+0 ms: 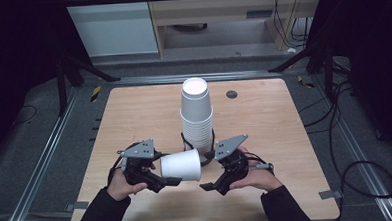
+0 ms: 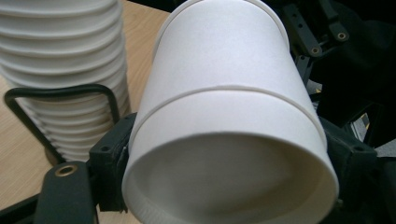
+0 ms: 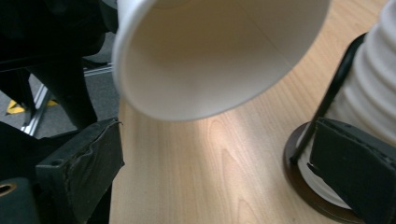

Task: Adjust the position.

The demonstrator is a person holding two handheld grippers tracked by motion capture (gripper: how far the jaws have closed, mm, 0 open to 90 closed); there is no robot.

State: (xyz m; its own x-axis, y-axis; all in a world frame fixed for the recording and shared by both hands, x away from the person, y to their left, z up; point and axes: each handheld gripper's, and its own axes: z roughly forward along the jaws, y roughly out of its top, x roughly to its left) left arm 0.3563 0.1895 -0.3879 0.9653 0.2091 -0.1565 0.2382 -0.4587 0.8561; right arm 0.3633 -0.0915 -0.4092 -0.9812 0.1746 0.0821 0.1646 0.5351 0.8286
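Observation:
A white paper cup point(image 1: 181, 166) lies sideways in the air, with my left gripper point(image 1: 174, 169) shut on it. In the left gripper view the cup point(image 2: 224, 93) sits between both jaws, base end toward the camera. Its open mouth point(image 3: 205, 56) faces my right gripper point(image 1: 206, 172), which is open, its jaws wide apart just below and past the rim. A tall stack of upturned white cups point(image 1: 196, 115) stands in a black wire holder point(image 2: 60, 91) at the table's middle, right behind both grippers. The right jaw of my right gripper point(image 3: 215, 172) is close to the holder's base ring point(image 3: 299, 158).
The wooden table point(image 1: 134, 123) has a dark round grommet point(image 1: 232, 94) at the back right. Metal rails run along both sides of the table, and cables point(image 1: 356, 168) lie on the floor to the right. Bare wood lies left and right of the stack.

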